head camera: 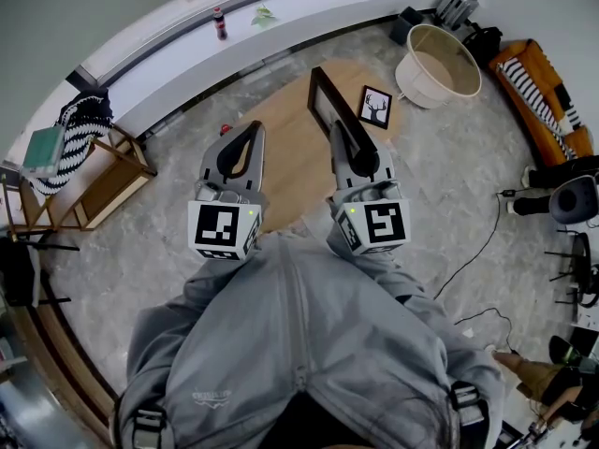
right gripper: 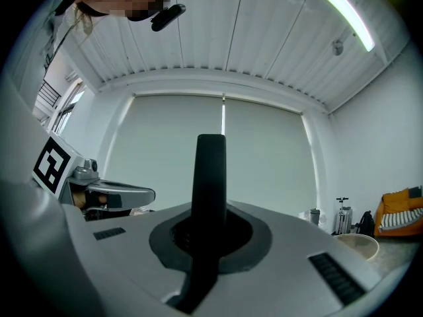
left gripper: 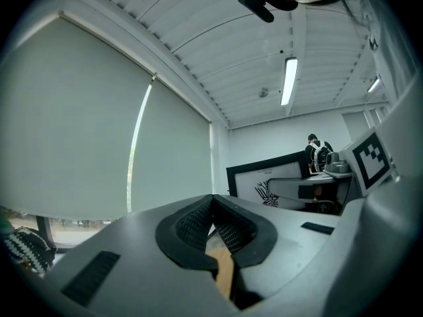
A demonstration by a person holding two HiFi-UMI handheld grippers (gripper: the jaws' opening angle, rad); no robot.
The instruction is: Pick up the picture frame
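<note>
Seen from the head view, a person's grey jacket [head camera: 290, 344] fills the near part of the scene, with both arms held out ahead over a round wooden surface [head camera: 281, 171].

The left hand-held gripper [head camera: 253, 131] reaches over the near left part of the surface. Its jaws are pressed together with nothing between them (only a sliver of the wood shows through the gap behind the pads).

The right hand-held gripper [head camera: 340, 129], just beside it, has its jaws clamped on the picture frame [head camera: 323, 96]. This is a large black frame standing on edge, its thin side turned towards the gripper, and it extends from the jaws towards the far edge of the surface. From the right gripper view, the frame rises as a dark upright bar out of the closed pads. I cannot tell whether its lower edge touches the wood.

Near the far right edge of the surface lies a small deer picture [head camera: 375, 107] in a black border, apart from the held frame.

Beyond the surface, on the floor, stands a round cream tub [head camera: 438, 62]. To the far right is an orange sofa [head camera: 543, 92]. Farthest off, a dark bottle [head camera: 220, 23] stands on the long white window ledge [head camera: 168, 50].
</note>
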